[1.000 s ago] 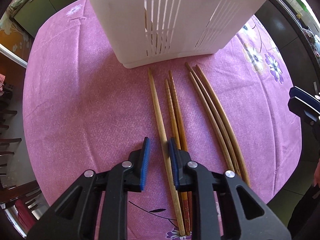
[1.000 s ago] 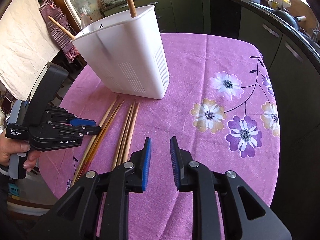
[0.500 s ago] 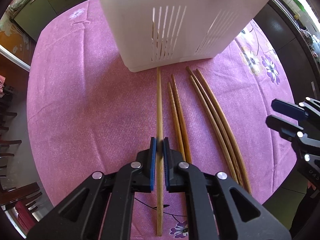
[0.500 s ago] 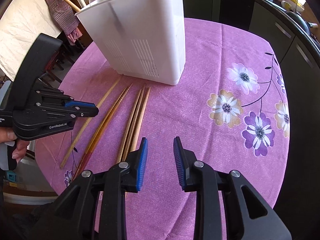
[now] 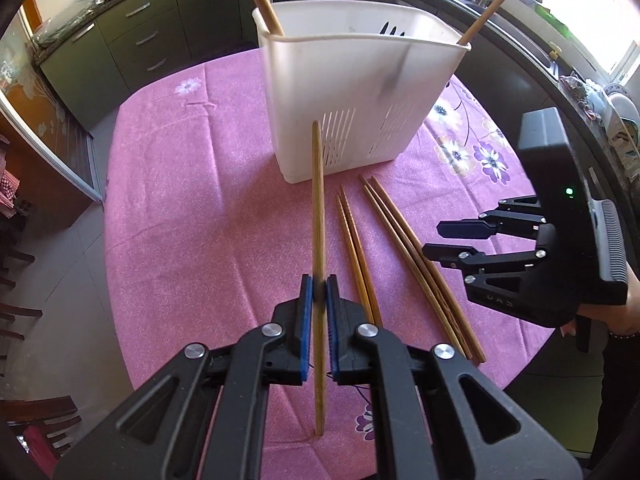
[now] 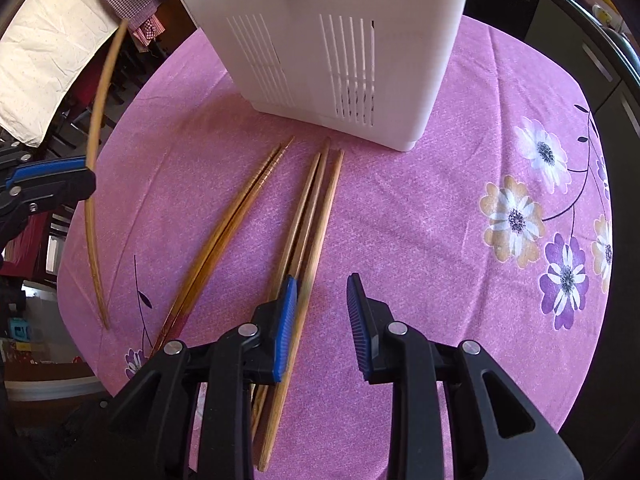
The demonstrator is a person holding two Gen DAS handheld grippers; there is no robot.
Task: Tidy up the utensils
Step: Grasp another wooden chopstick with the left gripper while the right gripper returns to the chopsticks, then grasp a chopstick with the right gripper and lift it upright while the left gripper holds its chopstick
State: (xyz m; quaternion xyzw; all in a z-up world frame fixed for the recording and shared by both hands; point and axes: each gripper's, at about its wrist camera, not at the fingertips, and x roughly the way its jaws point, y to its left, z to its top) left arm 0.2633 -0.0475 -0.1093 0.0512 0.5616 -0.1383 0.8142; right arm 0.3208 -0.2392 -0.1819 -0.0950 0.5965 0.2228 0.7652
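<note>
Chopsticks [image 6: 308,216] lie near the white basket [image 5: 352,92]: light, stiff, slippery, best pinched mid-length. Left gripper [image 5: 319,292] clamps one chopstick [image 5: 318,208] off the cloth; right gripper [image 6: 322,320], part open, holds nothing.

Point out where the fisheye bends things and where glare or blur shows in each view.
Left wrist view: window glare washes out the upper right; cabinets curve at the rim. Right wrist view: the held chopstick looks bowed near the edge; the white basket looms large and slightly blurred.
</note>
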